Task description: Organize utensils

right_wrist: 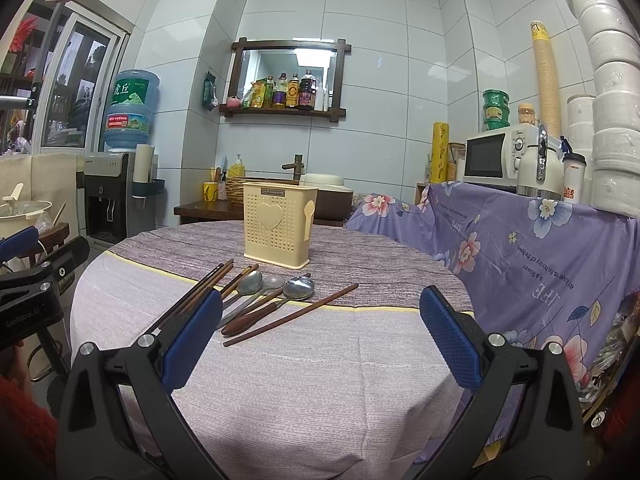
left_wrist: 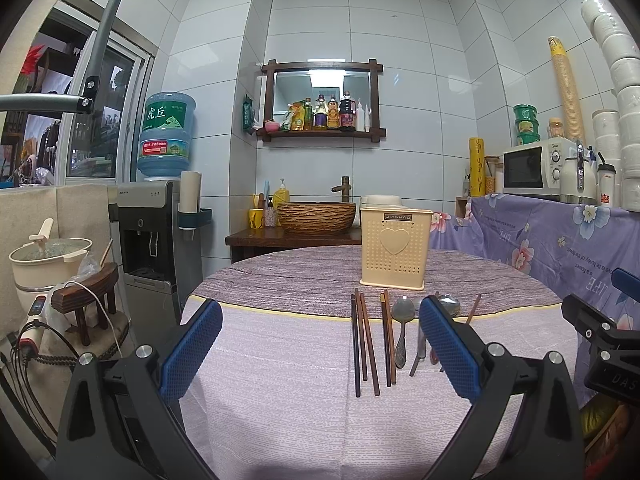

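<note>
Left wrist view shows the left gripper [left_wrist: 320, 344] spread wide and empty above the round tabletop [left_wrist: 280, 400] with its pale lilac cloth; right wrist view shows the right gripper [right_wrist: 320, 336] equally wide, holding nothing. Just nearer than the cream perforated plastic utensil holder with a heart on its front [left_wrist: 396, 254], a row of utensils lies flat: dark wooden chopsticks [left_wrist: 364, 344] on its left side, then three metal spoons [right_wrist: 276, 286] side by side, bowls pointing toward the holder, and one lone brown chopstick [right_wrist: 292, 316] angled at the right end. The holder stands upright on the grey striped runner [left_wrist: 300, 276]. Behind the holder sits a brown ribbed basin [left_wrist: 316, 218].
</note>
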The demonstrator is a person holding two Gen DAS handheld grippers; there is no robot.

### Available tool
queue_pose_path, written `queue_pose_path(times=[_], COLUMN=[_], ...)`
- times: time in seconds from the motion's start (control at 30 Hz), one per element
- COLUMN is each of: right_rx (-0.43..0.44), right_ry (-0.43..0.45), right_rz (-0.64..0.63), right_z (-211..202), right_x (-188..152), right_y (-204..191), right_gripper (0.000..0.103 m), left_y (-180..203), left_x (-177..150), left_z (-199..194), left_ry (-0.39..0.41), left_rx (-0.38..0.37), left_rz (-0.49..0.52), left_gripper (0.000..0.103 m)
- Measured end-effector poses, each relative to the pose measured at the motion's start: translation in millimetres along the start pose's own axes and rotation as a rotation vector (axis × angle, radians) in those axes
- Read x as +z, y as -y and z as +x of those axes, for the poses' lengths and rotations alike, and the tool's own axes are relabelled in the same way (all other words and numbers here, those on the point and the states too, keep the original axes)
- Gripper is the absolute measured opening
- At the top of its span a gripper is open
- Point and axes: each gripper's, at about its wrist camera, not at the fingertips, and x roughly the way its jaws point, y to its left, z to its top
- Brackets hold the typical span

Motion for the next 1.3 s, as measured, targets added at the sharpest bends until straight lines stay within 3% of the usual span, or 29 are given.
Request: queue_pose_path(times=[1.3], right_rx=[-0.003], right_ry=[-0.003], right_rz=[-0.007], right_z=[1.5], right_x=[-0.6], right_y=[0.1], right_gripper=[0.097], left_y=[-0.4], left_x=[-0.3], left_z=[1.1], left_ry=[-0.003], left_rx=[-0.001], left_rz=[0.0], left_gripper=[0.098])
